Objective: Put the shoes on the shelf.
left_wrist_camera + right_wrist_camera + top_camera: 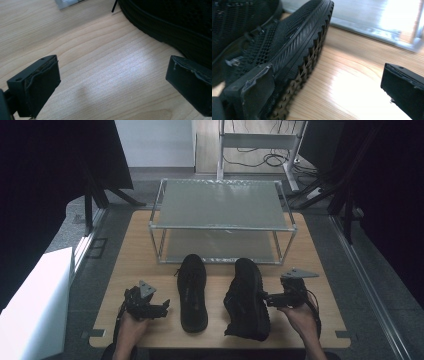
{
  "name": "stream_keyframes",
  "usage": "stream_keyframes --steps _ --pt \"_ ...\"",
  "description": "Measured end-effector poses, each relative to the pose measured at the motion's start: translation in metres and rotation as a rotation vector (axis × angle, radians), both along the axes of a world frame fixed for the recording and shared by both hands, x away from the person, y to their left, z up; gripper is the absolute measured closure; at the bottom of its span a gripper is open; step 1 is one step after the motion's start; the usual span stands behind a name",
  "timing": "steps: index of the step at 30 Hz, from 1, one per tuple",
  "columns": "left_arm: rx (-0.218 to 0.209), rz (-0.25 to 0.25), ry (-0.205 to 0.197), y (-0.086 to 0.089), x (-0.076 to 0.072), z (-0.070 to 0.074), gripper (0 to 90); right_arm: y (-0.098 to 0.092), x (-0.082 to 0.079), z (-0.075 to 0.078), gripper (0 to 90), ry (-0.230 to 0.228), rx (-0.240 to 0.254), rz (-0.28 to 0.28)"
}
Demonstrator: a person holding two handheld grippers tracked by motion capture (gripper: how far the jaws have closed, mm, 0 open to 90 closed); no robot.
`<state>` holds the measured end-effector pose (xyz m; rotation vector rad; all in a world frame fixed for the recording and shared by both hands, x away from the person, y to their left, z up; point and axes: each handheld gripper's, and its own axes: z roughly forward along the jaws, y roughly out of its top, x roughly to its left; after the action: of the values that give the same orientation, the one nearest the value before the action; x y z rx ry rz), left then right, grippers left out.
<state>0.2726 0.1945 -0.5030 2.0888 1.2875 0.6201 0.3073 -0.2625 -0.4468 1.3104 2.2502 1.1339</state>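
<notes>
Two black mesh shoes lie on the wooden table (310, 270), toes toward a metal rack. My left gripper (164, 307) is open just left of the left shoe (192, 292). In the left gripper view the gripper (113, 67) has bare wood between its wide jaws, with the left shoe's (175, 22) sole edge at upper right. My right gripper (265, 297) is open against the right side of the right shoe (247, 300). In the right gripper view the gripper (327, 75) has that shoe (294, 47) tipped, its toothed sole beside the left jaw. The other shoe (237, 17) lies beyond.
A two-shelf metal rack (222, 202) stands at the back of the table, both shelves bare, its lower rail close to the shoe toes. A white box (35, 305) sits off the table at left. Cables and a frame (260, 150) lie on the floor behind.
</notes>
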Motion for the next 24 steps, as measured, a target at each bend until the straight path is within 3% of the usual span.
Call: stream_keyframes --steps 5,10,18,22,24 --pt "0.006 -0.005 0.004 -0.001 0.001 -0.001 0.0 -0.022 0.000 -0.004 0.6 -0.007 -0.009 -0.034" --pt "0.006 -0.002 0.010 -0.001 0.001 -0.001 0.0 -0.036 0.002 -0.013 1.6 0.034 0.071 -0.045" --pt "0.007 -0.011 0.015 -0.003 0.001 -0.002 0.0 -0.056 0.002 -0.024 7.5 0.069 0.050 -0.078" --pt "0.004 -0.007 0.016 -0.002 0.001 -0.002 0.0 -0.065 0.006 -0.036 9.8 0.095 -0.026 -0.110" --pt "0.004 -0.007 0.020 -0.001 0.001 -0.003 0.0 -0.072 0.007 -0.041 8.9 0.112 0.002 -0.122"
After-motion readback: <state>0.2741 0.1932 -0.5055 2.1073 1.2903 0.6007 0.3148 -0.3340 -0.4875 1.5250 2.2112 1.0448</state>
